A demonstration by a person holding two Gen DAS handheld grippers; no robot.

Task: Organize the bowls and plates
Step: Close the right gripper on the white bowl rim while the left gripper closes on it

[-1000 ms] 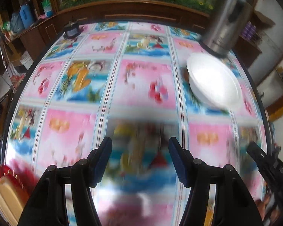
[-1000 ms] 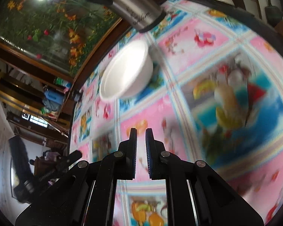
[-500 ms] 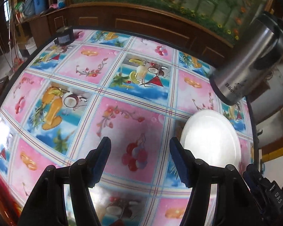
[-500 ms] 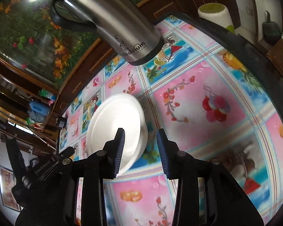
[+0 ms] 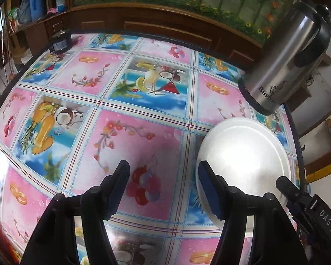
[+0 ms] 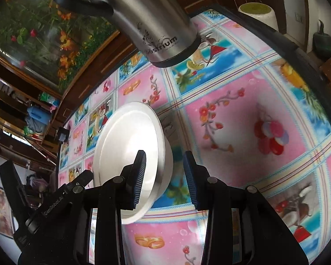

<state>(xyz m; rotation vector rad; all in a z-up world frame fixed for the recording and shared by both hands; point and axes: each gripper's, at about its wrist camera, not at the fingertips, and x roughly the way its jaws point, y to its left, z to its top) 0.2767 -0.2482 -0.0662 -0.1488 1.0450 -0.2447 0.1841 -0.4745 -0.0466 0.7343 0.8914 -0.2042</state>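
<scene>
- Left wrist view looks steeply down along its own fingers, close over the worktop (image 5: 143,137), facing the far wooden cabinet.
- Right wrist view tilts down too, nearer in, rolled sideways.
- Both share the white bowl (image 5: 242,154) (image 6: 130,141), the steel flask (image 5: 284,61) (image 6: 147,15) and the patterned cloth.

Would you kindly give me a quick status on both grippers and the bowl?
Left gripper open, empty. Right gripper open, straddling white bowl's rim, not gripping. Steel kettle just beyond bowl.
</scene>
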